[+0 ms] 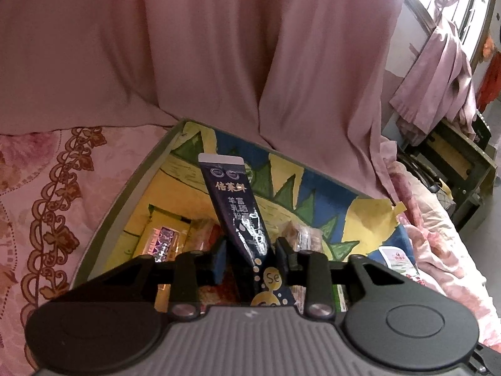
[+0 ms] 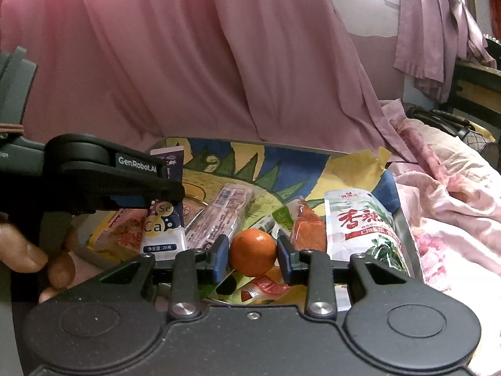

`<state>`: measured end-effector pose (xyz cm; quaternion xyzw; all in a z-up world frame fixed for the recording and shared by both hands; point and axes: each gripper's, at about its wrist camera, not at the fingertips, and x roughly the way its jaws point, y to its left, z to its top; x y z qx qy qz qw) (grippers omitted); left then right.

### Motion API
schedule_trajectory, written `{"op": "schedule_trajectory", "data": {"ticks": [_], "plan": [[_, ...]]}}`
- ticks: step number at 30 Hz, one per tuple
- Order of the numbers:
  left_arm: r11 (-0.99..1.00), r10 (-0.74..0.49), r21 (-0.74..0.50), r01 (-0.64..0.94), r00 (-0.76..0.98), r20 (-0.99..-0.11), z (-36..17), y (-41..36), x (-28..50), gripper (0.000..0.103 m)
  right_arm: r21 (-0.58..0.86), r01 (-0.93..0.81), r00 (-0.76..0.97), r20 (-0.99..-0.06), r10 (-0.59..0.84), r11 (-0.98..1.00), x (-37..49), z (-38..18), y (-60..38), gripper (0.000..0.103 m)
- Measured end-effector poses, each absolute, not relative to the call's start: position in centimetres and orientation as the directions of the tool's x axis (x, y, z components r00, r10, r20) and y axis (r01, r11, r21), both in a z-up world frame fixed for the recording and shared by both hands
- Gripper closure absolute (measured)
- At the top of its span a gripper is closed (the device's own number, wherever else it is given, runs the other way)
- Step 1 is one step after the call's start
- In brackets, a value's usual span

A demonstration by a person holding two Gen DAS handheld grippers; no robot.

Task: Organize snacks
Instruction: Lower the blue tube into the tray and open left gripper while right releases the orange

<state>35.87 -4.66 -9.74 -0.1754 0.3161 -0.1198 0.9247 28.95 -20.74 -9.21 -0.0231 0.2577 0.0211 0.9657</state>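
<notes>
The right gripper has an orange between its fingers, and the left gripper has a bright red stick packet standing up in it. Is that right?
Not quite. The stick packet in the left gripper is dark navy blue with white writing, not bright red; the left wrist view shows it. The rest holds: it stands up between the fingers, and the right gripper has the orange between its fingers.

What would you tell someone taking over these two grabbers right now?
Left gripper: open, dark sachet standing loosely between its fingers, over the box.
Right gripper: shut on the orange, low in the box.
Other packets lie loose in the box.
Done: nothing visibly sorted.
Left: set both down, tidy the rest.
</notes>
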Motion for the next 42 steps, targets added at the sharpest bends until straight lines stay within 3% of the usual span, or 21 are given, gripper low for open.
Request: {"op": "schedule_trajectory", "data": {"ticks": [8, 11, 13, 19, 24, 30, 42], "plan": [[0.912, -0.322, -0.397, 0.102, 0.777, -0.541, -8.8, -4.2, 35.2, 0.037, -0.037, -0.056, 0.879, -0.476, 0.032, 0.998, 28.5, -8.6, -20.6, 0.05], [0.915, -0.316, -0.389, 0.107, 0.79, -0.525, -7.9, -3.9, 34.5, 0.027, -0.029, -0.053, 0.891, -0.454, 0.034, 0.998, 28.0, -7.9, -20.7, 0.041], [0.918, -0.306, -0.38, 0.109, 0.806, -0.507, -7.2, -3.7, 33.7, 0.019, -0.026, -0.039, 0.9, -0.435, 0.024, 0.999, 27.6, -7.4, -20.8, 0.029], [0.93, -0.266, -0.354, 0.102, 0.852, -0.451, -4.7, -2.8, 30.7, 0.004, 0.017, 0.002, 0.922, -0.387, 0.005, 1.0, 25.7, -5.3, -21.9, 0.017], [0.948, -0.226, -0.299, 0.104, 0.884, -0.408, -2.6, -2.7, 27.7, 0.001, 0.043, 0.023, 0.939, -0.343, -0.007, 0.999, 23.2, -3.3, -22.8, 0.007], [0.964, -0.195, -0.243, 0.106, 0.905, -0.377, -1.0, -2.4, 23.8, 0.0, 0.033, 0.024, 0.959, -0.283, -0.014, 0.999, 19.8, -1.3, -23.2, 0.003], [0.974, -0.171, -0.208, 0.085, 0.883, -0.437, -1.2, -0.8, 18.3, 0.0, 0.035, -0.001, 0.964, -0.265, 0.01, 0.999, 13.5, 0.2, -22.2, 0.001]]}}
